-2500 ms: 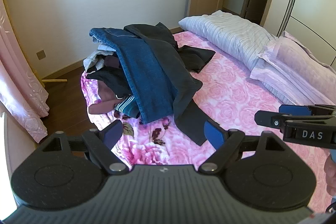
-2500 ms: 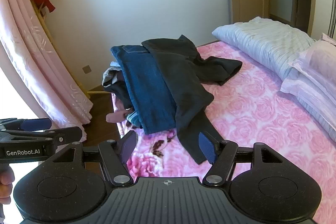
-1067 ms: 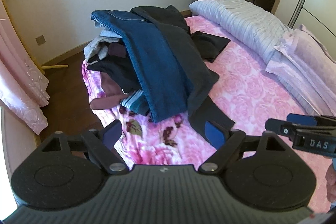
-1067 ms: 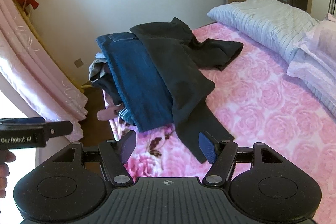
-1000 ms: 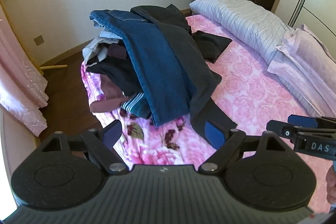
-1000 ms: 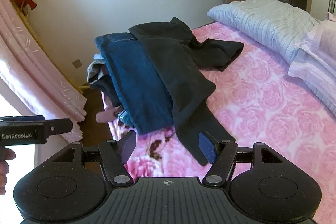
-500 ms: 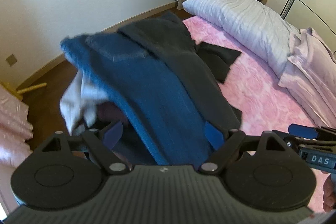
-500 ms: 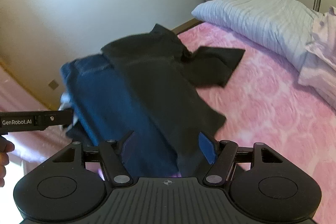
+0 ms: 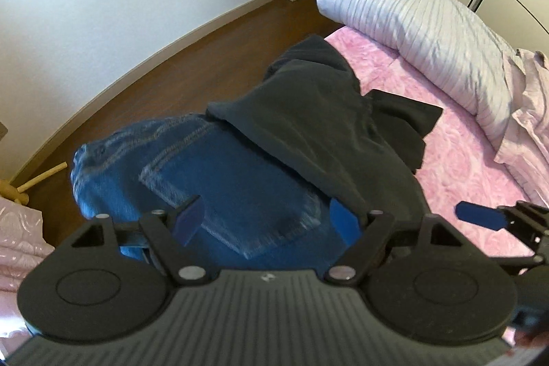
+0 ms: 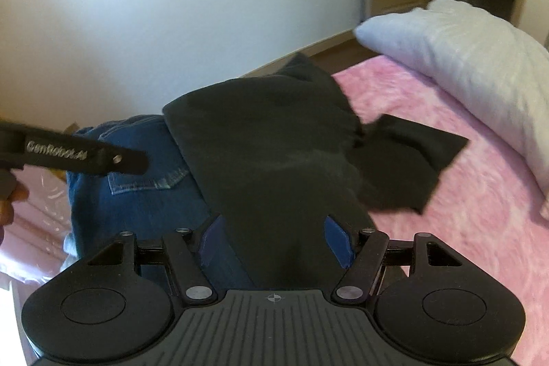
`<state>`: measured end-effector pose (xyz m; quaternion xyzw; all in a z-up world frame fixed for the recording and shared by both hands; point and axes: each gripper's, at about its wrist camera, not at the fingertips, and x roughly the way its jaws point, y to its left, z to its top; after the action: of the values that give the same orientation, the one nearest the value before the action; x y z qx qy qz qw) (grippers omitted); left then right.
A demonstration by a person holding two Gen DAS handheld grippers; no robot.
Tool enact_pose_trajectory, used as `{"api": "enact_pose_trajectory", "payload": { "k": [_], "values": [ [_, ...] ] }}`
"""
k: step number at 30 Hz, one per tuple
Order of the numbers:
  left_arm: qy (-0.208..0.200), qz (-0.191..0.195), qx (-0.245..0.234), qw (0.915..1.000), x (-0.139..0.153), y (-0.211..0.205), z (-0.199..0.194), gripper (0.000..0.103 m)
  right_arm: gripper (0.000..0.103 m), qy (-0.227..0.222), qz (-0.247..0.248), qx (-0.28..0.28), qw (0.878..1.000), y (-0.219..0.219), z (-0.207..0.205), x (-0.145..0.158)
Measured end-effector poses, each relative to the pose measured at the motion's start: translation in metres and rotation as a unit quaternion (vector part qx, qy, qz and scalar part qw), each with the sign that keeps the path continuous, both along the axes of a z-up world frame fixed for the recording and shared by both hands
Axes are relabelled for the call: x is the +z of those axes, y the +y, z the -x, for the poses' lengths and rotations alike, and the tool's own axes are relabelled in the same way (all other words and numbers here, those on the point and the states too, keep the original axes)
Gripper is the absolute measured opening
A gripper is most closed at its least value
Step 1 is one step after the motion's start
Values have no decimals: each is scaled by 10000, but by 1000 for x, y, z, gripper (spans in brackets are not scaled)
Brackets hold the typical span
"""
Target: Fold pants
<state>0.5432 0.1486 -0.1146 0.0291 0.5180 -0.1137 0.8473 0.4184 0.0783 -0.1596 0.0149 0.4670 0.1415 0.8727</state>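
Bedding in pink (image 9: 456,160) is seen under a striped pillow (image 9: 429,33) and 2 pairs of pants. Dark pants (image 10: 274,146) are draped partly over blue jeans (image 9: 219,180) at the bed's left edge. The left gripper (image 9: 266,222) is held just above the jeans, the right gripper (image 10: 276,240) above the dark pants; both jaws are spread wide, with nothing gripped.

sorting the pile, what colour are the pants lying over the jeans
Dark grey, near black; clearest in the left wrist view.
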Motion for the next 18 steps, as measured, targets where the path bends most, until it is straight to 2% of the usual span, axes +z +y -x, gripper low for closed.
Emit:
{"api": "enact_pose_trajectory", "payload": {
  "k": [5, 8, 13, 14, 15, 18],
  "values": [
    [95, 38, 46, 9999, -12, 10, -29, 77, 63, -113, 248, 541, 9982, 43, -23, -20],
    [136, 51, 94, 9999, -17, 14, -43, 77, 61, -313, 704, 787, 9939, 63, -32, -33],
    [196, 57, 137, 9997, -24, 14, -58, 77, 34, -628, 1042, 1238, 9848, 73, -43, -52],
    [206, 53, 156, 9997, -25, 14, -60, 77, 12, -669, 1041, 1271, 9841, 72, -43, -55],
    [210, 52, 168, 9996, -25, 13, -62, 77, 4, -684, 985, 1221, 9852, 70, -44, -56],
    [140, 89, 191, 9997, -20, 12, -63, 75, 2, -801, 505, 747, 9927, 51, -47, -46]
  ]
}}
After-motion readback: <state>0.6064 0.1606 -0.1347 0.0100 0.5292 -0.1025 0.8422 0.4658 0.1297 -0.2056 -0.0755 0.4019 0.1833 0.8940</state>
